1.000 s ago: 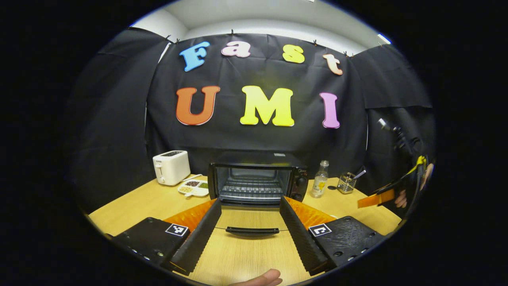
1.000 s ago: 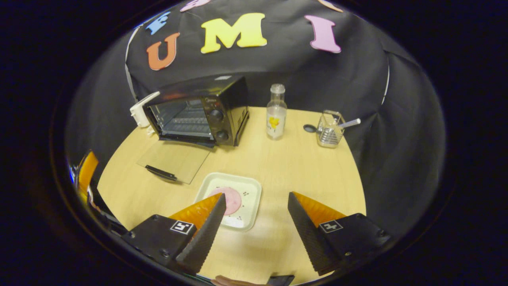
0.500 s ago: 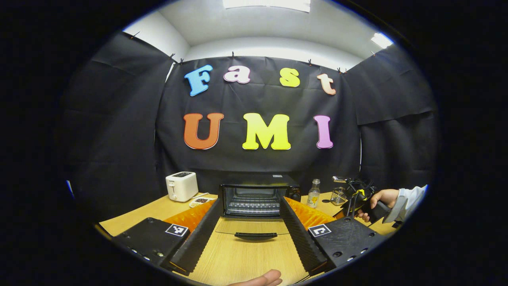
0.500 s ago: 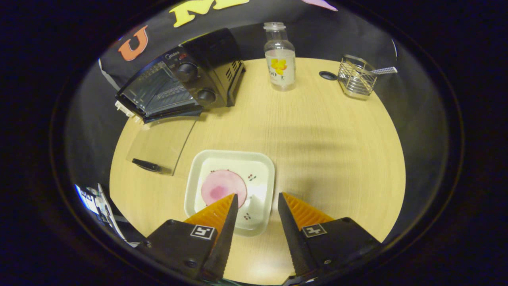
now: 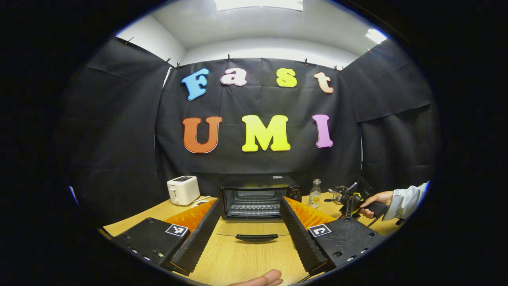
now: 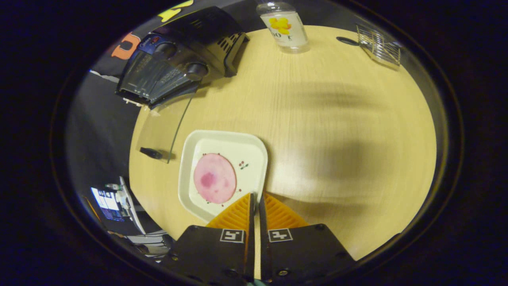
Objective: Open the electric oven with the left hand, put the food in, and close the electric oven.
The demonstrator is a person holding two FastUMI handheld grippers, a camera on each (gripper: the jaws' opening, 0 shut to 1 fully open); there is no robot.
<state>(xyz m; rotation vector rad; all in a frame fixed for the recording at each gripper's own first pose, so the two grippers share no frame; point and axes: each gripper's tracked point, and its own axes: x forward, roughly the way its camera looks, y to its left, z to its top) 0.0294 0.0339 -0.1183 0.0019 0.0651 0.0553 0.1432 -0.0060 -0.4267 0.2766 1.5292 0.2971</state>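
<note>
On the counter (image 6: 337, 131) at far left, the electric oven (image 6: 174, 59) is seen with its glass door (image 5: 254, 230) dropped flat. The left hand-held gripper (image 5: 249, 226) is held wide. The right hand-held gripper (image 6: 256, 202) is pinched narrow over the rim of the plate (image 6: 254, 151) bearing the food (image 6: 214, 178).

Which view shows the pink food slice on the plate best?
The right gripper view: it looks down on the pink food slice lying flat on the white square plate, just beyond the right gripper. The left gripper view faces the open oven instead.

toaster (image 5: 183, 190) back-left | bottle (image 6: 284, 28) upright | wire holder (image 6: 379, 46), possibly tilted, contents unclear
</note>
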